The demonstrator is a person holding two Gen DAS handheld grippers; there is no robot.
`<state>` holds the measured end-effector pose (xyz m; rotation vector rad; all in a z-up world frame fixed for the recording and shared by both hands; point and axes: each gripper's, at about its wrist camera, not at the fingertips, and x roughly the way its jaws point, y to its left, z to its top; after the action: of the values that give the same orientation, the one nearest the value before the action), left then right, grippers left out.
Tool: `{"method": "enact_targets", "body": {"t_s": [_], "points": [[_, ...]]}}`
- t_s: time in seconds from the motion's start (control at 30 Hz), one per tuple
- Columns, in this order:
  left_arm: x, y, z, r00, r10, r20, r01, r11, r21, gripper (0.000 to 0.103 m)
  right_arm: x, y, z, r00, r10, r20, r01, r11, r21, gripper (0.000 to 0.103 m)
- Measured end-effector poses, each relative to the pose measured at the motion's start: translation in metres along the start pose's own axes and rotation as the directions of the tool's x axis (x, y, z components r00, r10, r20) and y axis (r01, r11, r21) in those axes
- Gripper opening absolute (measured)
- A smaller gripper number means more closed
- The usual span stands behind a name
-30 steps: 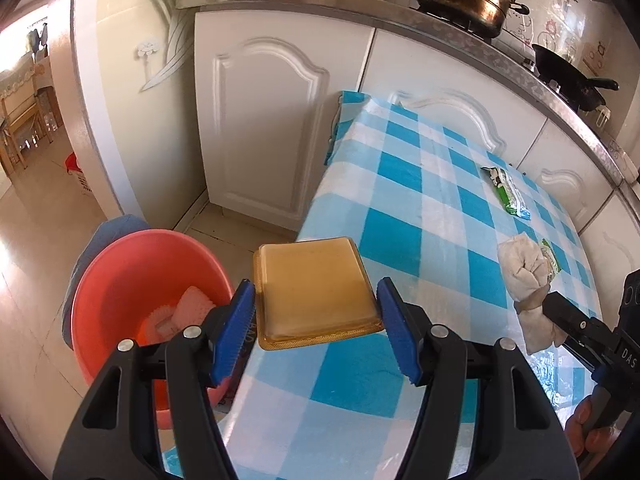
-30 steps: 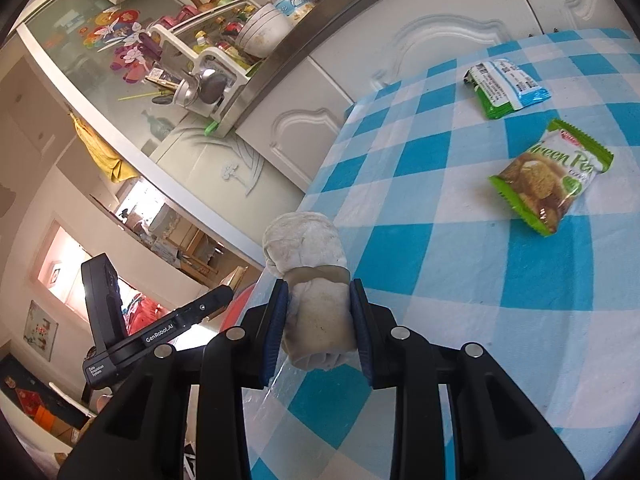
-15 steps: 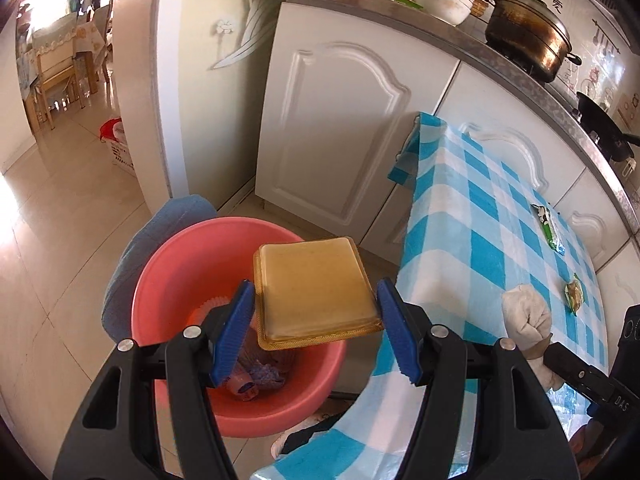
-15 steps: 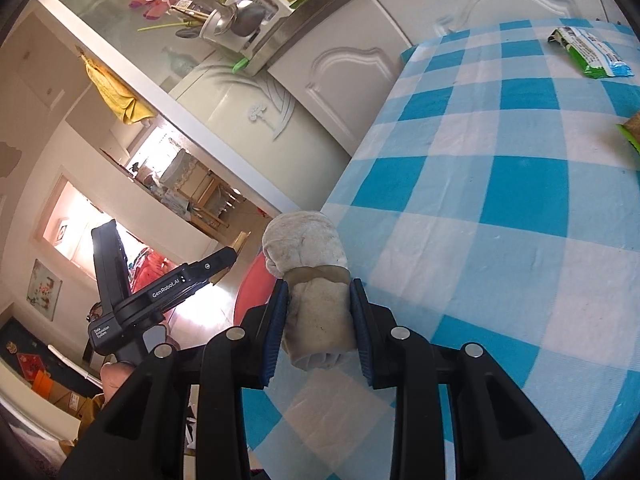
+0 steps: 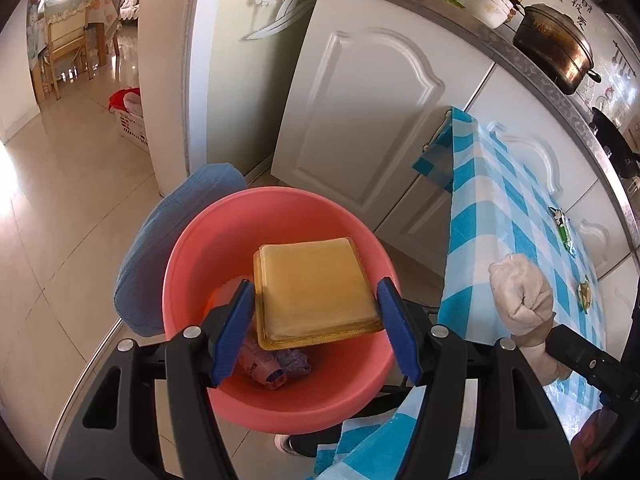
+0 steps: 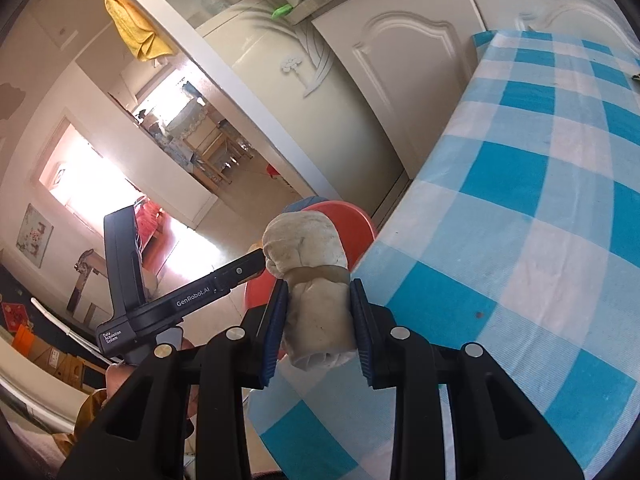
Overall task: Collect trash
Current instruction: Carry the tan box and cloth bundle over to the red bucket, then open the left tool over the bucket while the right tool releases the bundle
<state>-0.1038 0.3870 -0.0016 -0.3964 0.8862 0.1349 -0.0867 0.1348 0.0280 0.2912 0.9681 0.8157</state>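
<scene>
Trash held over the round pink plastic basin (image 5: 188,264)

The left tool (image 5: 316,320) pinches a square amber plastic tray (image 5: 316,284); the right tool (image 6: 318,320) pinches a banded off-white crumpled bundle (image 6: 308,272) at the blue-checked worktop (image 6: 540,208) edge.

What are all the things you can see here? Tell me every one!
Square tray: one, tan-yellow, held over the basin.
Cloth bundle: one, off-white, held beside the table's edge.
Basin: one, pink-red, on the floor, with some wrappers inside.
Blue cloth: one, blue, behind the basin.
Tablecloth: one, blue-and-white check, on the table.
Snack packets: two, green, far along the table.
Pot: one, dark, on the counter.
Bowls: a white stack, on the counter.
Left gripper: black with blue pads, shut on the tray.
Right gripper: same colours, shut on the bundle.
</scene>
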Motion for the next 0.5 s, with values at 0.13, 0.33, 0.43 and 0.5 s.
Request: {"method": "enact_targets", "body": {"t_s": [0.13,0.33,0.43,0.5], "points": [[0.003,0.009,-0.001,1.000,-0.001,-0.009,0.001,1.000,-0.010,0.064,0.020,0.015,0.005,0.999,-0.005,-0.034,0.004,0.999,-0.032,0.033],[0.009,0.024,-0.003,1.000,-0.007,-0.027,0.006,1.000,-0.031,0.064,0.046,0.033,0.014,0.997,-0.033,-0.075,0.025,0.995,-0.099,0.033],[0.011,0.030,-0.004,0.999,-0.012,-0.032,0.011,0.999,-0.042,0.064,0.056,0.040,0.016,0.995,-0.051,-0.089,0.039,0.991,-0.130,0.034],[0.013,0.031,-0.005,0.999,-0.011,-0.035,0.009,0.999,-0.043,0.064,0.063,0.042,0.016,0.993,-0.063,-0.100,0.049,0.989,-0.142,0.034]]}}
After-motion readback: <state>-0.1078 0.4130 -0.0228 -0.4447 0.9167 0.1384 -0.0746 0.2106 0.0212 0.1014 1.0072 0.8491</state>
